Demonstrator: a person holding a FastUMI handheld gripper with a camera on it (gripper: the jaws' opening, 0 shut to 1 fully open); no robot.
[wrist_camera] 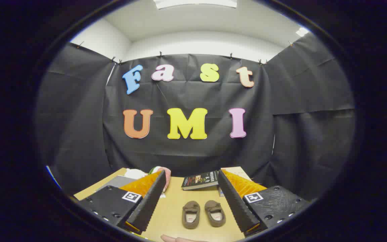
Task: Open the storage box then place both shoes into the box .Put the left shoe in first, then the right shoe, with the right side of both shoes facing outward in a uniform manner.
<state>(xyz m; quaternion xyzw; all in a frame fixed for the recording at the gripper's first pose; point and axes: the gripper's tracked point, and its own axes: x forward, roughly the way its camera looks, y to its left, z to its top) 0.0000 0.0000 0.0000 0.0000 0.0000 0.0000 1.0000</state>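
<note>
Hand-held gripper (193,201) wide open, empty, brown shoes (203,213) between fingers, book (200,180) beyond

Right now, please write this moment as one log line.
gripper: open, holds nothing | two brown shoes: side by side on table, between fingers | book: beyond shoes | box: not identified

Two small shoes (203,213) look like soft matt suede with pale fleecy lining – they lie on a smooth wooden table (173,205); the gripper (191,203), fingers wide apart and holding nothing, has ribbed inner faces – a book (200,180) beyond has a glossy paper cover
</note>
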